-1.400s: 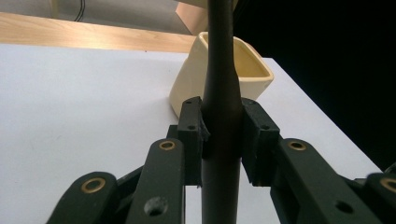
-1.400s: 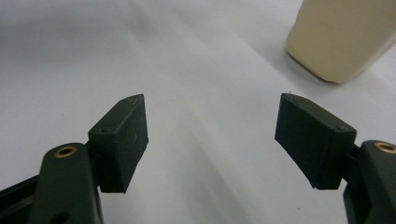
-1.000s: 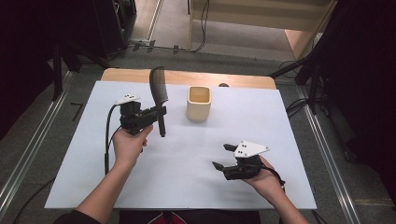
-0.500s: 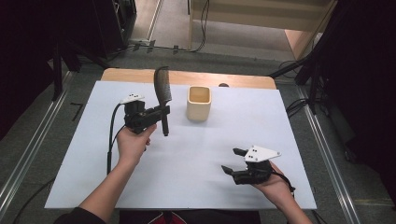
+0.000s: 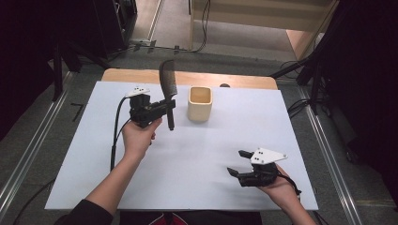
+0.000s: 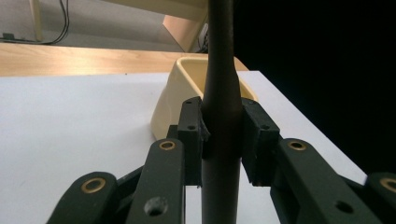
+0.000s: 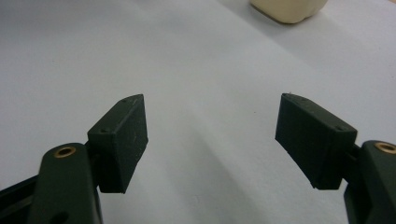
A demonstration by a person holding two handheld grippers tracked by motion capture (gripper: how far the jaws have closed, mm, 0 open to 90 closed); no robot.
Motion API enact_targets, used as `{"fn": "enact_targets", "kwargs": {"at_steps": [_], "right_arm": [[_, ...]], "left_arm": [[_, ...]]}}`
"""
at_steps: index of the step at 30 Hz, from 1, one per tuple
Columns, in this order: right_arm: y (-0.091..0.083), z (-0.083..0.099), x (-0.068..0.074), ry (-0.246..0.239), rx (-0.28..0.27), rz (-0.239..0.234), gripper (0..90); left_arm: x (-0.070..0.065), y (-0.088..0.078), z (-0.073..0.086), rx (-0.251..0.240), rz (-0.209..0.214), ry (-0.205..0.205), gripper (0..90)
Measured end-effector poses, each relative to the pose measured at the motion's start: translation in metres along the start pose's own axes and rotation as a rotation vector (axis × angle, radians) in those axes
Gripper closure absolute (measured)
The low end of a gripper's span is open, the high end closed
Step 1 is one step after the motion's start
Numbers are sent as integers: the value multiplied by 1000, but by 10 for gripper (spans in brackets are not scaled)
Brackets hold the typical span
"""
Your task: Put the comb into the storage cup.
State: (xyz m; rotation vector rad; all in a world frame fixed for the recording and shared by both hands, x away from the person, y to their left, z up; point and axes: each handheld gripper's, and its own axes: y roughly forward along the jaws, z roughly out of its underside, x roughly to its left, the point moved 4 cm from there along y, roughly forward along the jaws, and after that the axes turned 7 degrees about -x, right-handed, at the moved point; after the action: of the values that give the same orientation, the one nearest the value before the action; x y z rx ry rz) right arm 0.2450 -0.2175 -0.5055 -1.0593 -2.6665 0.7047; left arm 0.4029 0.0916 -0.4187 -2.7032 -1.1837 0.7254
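- left hand-held gripper (image 5: pixel 165 108) is clamped on the handle of a dark comb (image 5: pixel 167 83); comb is held upright, toothed end up, handle end down, above the left-far part of the table (image 5: pixel 84 154).
- in the left gripper view the handle (image 6: pixel 223 93) is seen pinched squarely between both pads, with the cream cup (image 6: pixel 173 100) just behind it.
- cup (image 5: pixel 200 104) stands upright just right of the comb, mouth open, apart from it.
- judged step: comb to be carried over the cup and lowered in, handle end first.
- comb should be kept vertical and centred over the mouth before lowering; a tilted entry would likely catch the rim and tip the light cup.
- grip should be released only once the handle end is seated at the bottom.
- right hand-held gripper (image 5: pixel 237 163) sits low at the near right, jaws apart and empty; it could be used to steady the cup.
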Motion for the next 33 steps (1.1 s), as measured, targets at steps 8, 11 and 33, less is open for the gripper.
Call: {"fn": "enact_targets", "kwargs": {"at_steps": [8,11,33], "right_arm": [[-1,0,-2,5,-6,5,234],[-2,-1,-2,5,-7,7,234],[-3,-2,-5,7,-17,7,234]], "left_arm": [[-4,6,-12,-14,14,-6,730],[-6,8,-16,-15,22,-4,730],[-25,22,-45,-34,48,36,730]]}}
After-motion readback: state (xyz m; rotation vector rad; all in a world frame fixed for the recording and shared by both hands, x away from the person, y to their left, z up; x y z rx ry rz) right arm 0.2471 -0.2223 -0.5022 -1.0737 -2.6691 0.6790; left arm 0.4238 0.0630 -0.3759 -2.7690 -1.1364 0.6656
